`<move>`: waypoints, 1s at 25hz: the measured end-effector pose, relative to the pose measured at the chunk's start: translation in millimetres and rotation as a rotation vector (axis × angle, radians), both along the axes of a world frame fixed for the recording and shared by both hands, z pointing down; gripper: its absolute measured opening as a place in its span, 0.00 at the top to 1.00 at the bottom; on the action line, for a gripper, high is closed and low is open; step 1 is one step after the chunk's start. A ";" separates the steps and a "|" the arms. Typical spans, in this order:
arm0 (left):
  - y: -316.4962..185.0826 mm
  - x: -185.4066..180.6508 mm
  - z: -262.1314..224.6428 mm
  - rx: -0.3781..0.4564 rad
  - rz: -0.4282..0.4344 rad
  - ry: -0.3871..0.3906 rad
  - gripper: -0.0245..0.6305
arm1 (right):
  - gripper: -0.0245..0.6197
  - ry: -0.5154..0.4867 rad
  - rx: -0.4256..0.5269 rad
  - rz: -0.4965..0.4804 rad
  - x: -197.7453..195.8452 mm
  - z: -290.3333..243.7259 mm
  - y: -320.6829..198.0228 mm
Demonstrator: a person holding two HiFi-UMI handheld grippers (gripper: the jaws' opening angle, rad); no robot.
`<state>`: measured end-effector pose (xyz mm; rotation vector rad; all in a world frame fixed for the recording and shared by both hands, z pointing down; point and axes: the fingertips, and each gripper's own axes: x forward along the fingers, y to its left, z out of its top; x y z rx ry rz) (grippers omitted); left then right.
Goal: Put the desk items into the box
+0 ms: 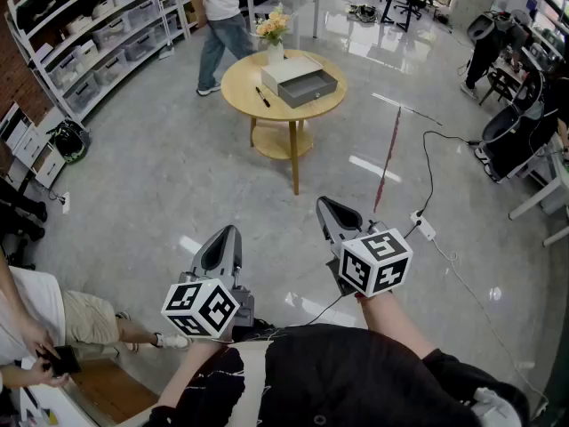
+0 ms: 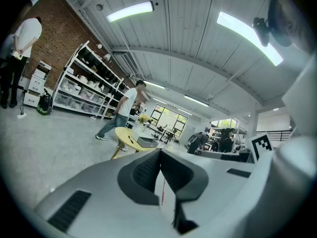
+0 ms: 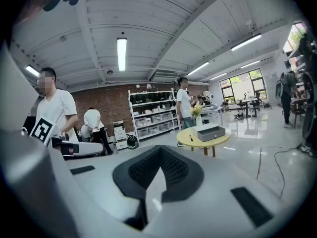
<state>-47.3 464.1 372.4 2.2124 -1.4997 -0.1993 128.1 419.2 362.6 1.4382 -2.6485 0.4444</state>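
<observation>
**Well, both sets of fingers closed on nothing, box out at twelve**

Grey polished floor (image 1: 178,176) fills most of my head view. At twelve o'clock, well apart from me, stands the round yellow worktop (image 1: 240,83). The grey-and-white box (image 1: 302,83) sits on it, toward the top's one o'clock. My left gripper (image 1: 229,232) is at seven o'clock and my right gripper (image 1: 324,203) at five. Both are over the floor, fingers pressed together at the tips with nothing between them. A vase of flowers (image 1: 274,38) stands just beside the box at its eleven o'clock. A dark pen (image 1: 263,96) lies at its eight.
</observation>
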 end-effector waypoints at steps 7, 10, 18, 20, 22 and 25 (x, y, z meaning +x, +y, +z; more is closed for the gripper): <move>6.5 0.8 -1.4 0.002 -0.005 0.004 0.95 | 0.95 0.000 0.002 -0.003 0.8 -0.1 5.9; 12.6 1.8 -0.5 0.002 -0.009 0.012 0.95 | 0.95 -0.011 -0.003 -0.008 2.1 0.8 10.8; 14.3 4.3 20.3 -0.050 -0.007 0.051 0.95 | 0.95 0.003 -0.069 -0.025 4.2 22.5 14.4; 4.9 4.1 21.8 -0.051 0.002 0.050 0.95 | 0.95 0.013 -0.074 -0.024 2.4 24.9 6.8; -7.2 3.2 23.7 -0.056 0.013 0.051 0.95 | 0.95 0.021 -0.081 -0.025 -1.4 27.9 -2.5; -28.8 -0.9 25.6 -0.063 0.024 0.058 0.95 | 0.95 0.034 -0.099 -0.027 -8.9 33.2 -19.0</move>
